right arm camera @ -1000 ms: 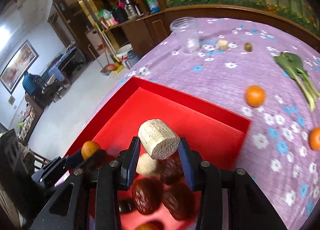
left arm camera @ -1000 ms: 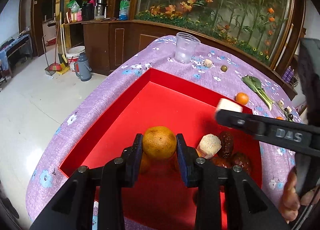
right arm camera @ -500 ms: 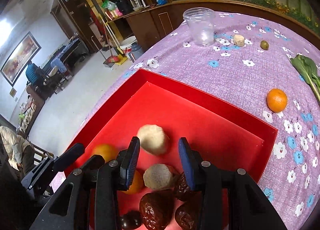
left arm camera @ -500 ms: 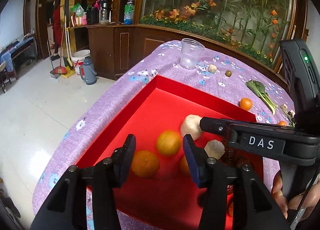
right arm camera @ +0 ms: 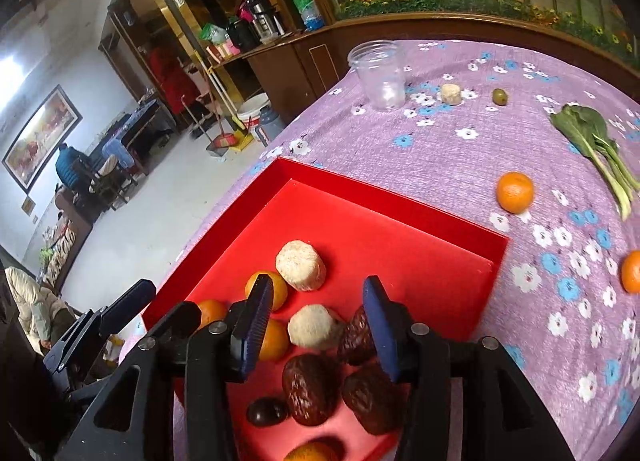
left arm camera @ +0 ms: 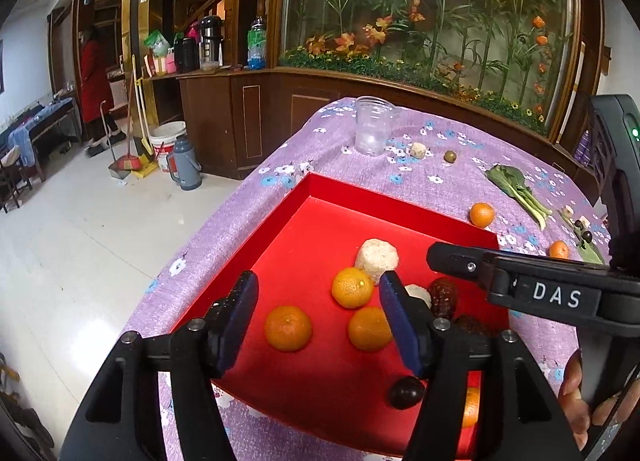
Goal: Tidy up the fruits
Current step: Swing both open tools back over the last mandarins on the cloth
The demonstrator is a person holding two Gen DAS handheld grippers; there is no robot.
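Red tray: shallow, square-cornered, matte, set near the rounded edge of the purple floral tablecloth; its far half lies bare.
Contents: three dimpled oranges in a loose cluster; two pale fibrous cylindrical pieces; wrinkled dark red dates; one glossy dark round fruit, possibly a plum.
Outside tray, on cloth: two loose oranges, well apart; leafy green stalk; clear plastic cup, upright; small pale piece and olive-green fruit beside it.
Left gripper: jaws wide, empty, above the oranges.
Right gripper: jaws wide, empty, above dates.
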